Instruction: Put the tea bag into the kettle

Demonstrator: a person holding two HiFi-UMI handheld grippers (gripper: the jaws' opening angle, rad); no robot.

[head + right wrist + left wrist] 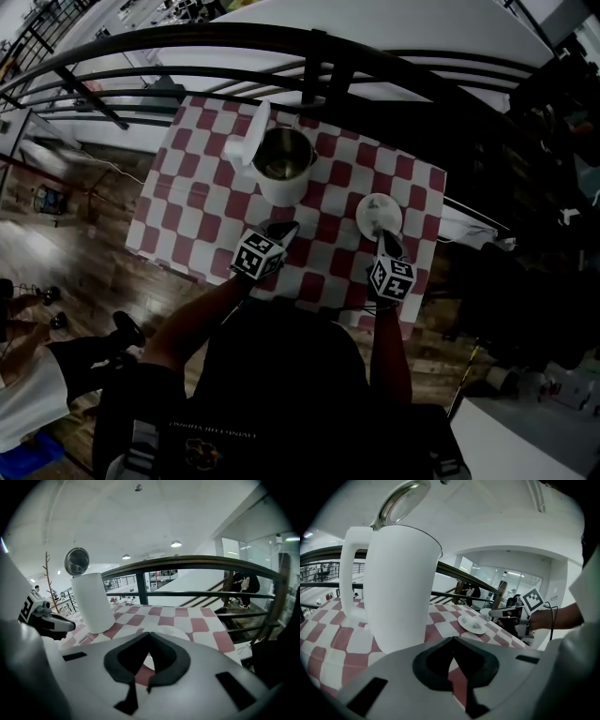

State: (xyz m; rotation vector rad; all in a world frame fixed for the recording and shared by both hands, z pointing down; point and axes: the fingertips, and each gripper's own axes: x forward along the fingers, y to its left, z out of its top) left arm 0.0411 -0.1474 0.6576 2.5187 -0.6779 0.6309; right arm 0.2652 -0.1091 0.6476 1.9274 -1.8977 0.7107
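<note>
**Kettle open, tea bag on plate, both grippers closed and empty**

1. Kettle (281,167): white, upright on the table (187,225), at the middle of the far edge. Its lid (249,139) is swung up on the left side, so the mouth faces upward. The inside is bare shiny metal; whether it holds water cannot be told. In the left gripper view the handle (347,573) is on the kettle's left.
2. Left gripper (281,228): over the near half of the table, just on the near side of the kettle. The jaws are together, with nothing between them.
3. Plate (367,223): white and round, beside the table's right edge, to the right of the kettle and apart from it.
4. Tea bag (477,626): lies flat in the plate as a small pale lump. It is too small to read its long axis or direction.
5. Right gripper (382,234): tips at the plate's near rim, by the near right corner. The jaws are together and hold nothing.
</note>
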